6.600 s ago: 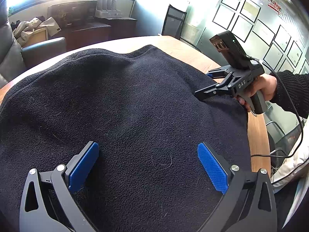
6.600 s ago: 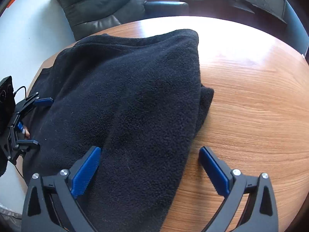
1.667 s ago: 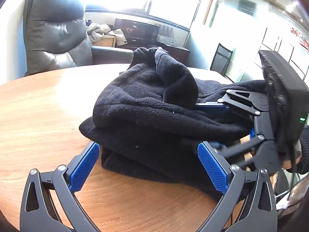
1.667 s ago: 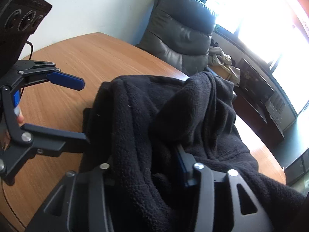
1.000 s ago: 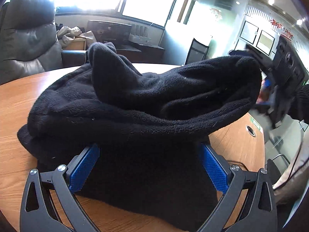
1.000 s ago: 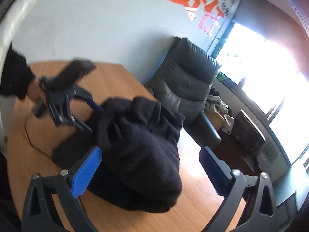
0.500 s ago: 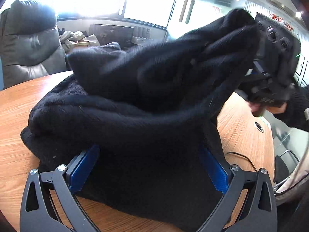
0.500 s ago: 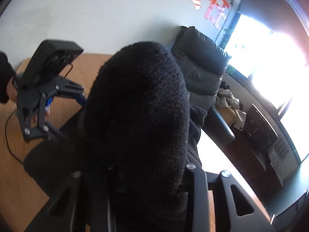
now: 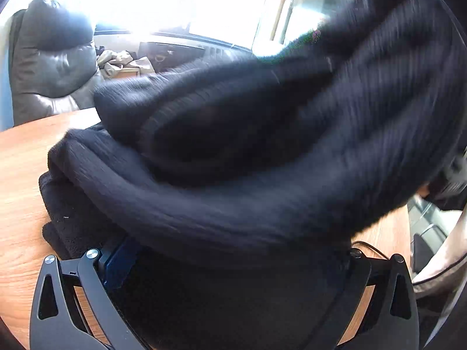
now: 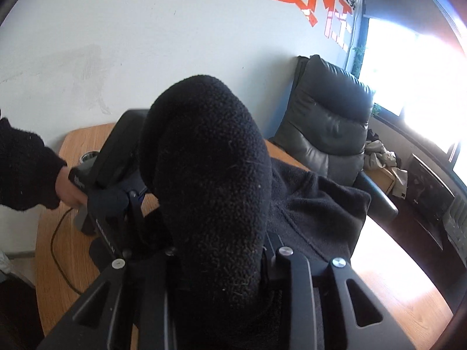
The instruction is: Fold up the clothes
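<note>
A black fleece garment (image 9: 233, 151) lies bunched on the round wooden table (image 9: 20, 157). My left gripper (image 9: 233, 259) is open and wide, and the fleece fills the space between its fingers. Its left blue pad (image 9: 116, 262) shows; the right pad is hidden under cloth. A blurred fold of fleece hangs over this view from the upper right. In the right wrist view my right gripper (image 10: 221, 250) is shut on a thick fold of the fleece (image 10: 210, 160), which bulges up between its fingers. A hand (image 10: 68, 192) holds the left gripper just to the left of that fold.
A dark leather armchair (image 10: 329, 134) stands behind the table by a white wall. A black cable (image 10: 58, 233) trails over the table's left part near a round grommet hole (image 10: 89, 156). Low cabinets with clutter (image 10: 385, 160) line the bright window side.
The right gripper, open a second ago, has closed on a fold of the fleece and carried it across toward the left gripper. The fold now looms over the left view and hides that gripper's right pad.
</note>
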The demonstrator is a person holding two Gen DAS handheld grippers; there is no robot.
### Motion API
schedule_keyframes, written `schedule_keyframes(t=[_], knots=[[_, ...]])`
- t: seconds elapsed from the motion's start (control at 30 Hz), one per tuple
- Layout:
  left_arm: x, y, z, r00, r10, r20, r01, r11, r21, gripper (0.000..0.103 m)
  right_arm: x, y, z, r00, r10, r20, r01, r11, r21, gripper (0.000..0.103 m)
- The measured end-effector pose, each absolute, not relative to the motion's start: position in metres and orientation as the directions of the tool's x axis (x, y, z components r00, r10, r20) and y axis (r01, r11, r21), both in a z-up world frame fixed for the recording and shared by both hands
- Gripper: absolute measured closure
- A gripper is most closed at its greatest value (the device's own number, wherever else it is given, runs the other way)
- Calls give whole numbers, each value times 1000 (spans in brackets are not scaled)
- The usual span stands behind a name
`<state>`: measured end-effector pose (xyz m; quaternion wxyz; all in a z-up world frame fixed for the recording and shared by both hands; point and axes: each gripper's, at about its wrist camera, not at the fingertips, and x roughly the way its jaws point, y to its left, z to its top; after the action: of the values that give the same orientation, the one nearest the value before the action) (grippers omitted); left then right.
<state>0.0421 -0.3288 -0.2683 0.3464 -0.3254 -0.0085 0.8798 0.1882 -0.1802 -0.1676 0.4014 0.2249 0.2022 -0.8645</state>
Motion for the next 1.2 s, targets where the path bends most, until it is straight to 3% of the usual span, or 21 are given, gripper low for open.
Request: schedule_keyframes(t=[0.17,0.33,0.63,0.7,0.8,0.87,0.97,1.07,1.13,1.2], knots=[[38,-322,-268,-530,647,-549,-624,-735,-264,0,182,-199,-152,-540,-637,-550,805,-581,-117,72],[42,-318,-272,-501,625,-599,-661,-723,-201,0,169,-212,-175,-460,-612,-644,821,-569,-46,73],[91,-371,-239,-558,599,-574,-607,-767,-210,0,157,-227,-179,-422,-651,-631,861,-506,-53,71],[96,-385,-228,-593,582,-556,-571,-791,-219,0,168,-237,-192,-402,-626,-668,876,-475,-83,66],[100,-392,-208,-623,558,-548,-546,-812,-206,0,185,-251,-204,-415,-582,-699,885,-437,-161,45],[98,-391,-188,-615,586,-527,-584,-788,-195,0,192,-253,-201,-435,-565,-701,881,-429,-200,19],[91,-396,-161,-598,626,-501,-640,-749,-171,0,205,-244,-188,-440,-575,-690,880,-428,-205,17],[105,-399,-121,-616,660,-430,-677,-723,-140,0,225,-204,-155,-421,-676,-605,888,-443,-122,12],[96,-386,-101,-622,697,-357,-684,-706,-184,0,231,-175,-139,-468,-689,-552,862,-494,-114,4],[84,-365,-90,-614,729,-303,-685,-683,-254,0,224,-150,-134,-510,-664,-547,827,-553,-100,3]])
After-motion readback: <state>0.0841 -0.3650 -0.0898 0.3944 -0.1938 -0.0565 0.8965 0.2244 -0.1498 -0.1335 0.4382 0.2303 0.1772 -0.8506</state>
